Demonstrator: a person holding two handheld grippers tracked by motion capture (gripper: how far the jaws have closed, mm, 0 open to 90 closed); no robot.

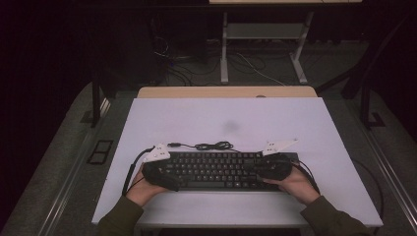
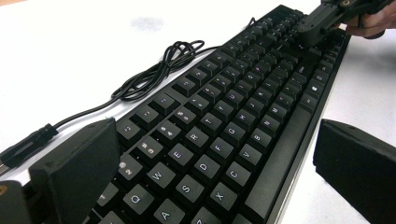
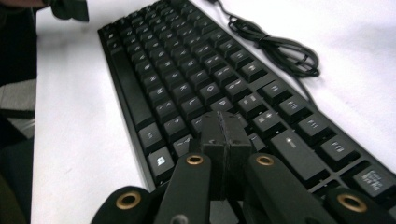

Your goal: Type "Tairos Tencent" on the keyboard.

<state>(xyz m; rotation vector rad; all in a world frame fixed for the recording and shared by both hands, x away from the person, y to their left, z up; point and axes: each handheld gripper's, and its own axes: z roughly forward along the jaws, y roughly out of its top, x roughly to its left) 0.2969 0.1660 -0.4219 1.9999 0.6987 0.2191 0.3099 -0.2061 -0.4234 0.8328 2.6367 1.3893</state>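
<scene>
A black keyboard point(image 1: 216, 169) lies near the front of the white table top point(image 1: 226, 113). Its black cable point(image 1: 211, 145) is coiled just behind it, with the plug point(image 2: 28, 142) off to the left. My left gripper point(image 1: 164, 173) is at the keyboard's left end, open wide, one jaw on each side of the keyboard point(image 2: 219, 135). At the right end, my right gripper point(image 3: 222, 126) is shut with nothing between its jaws, its tip just above or on the keys point(image 3: 187, 88). The left gripper view also catches that right gripper point(image 2: 314, 29) far off on the keys.
A faint grey smudge point(image 1: 231, 127) marks the table's middle. A wooden desk edge point(image 1: 226, 92) runs behind the white top. Farther back stand the white legs of another table point(image 1: 224, 49), with loose cables point(image 1: 246, 64) on the floor.
</scene>
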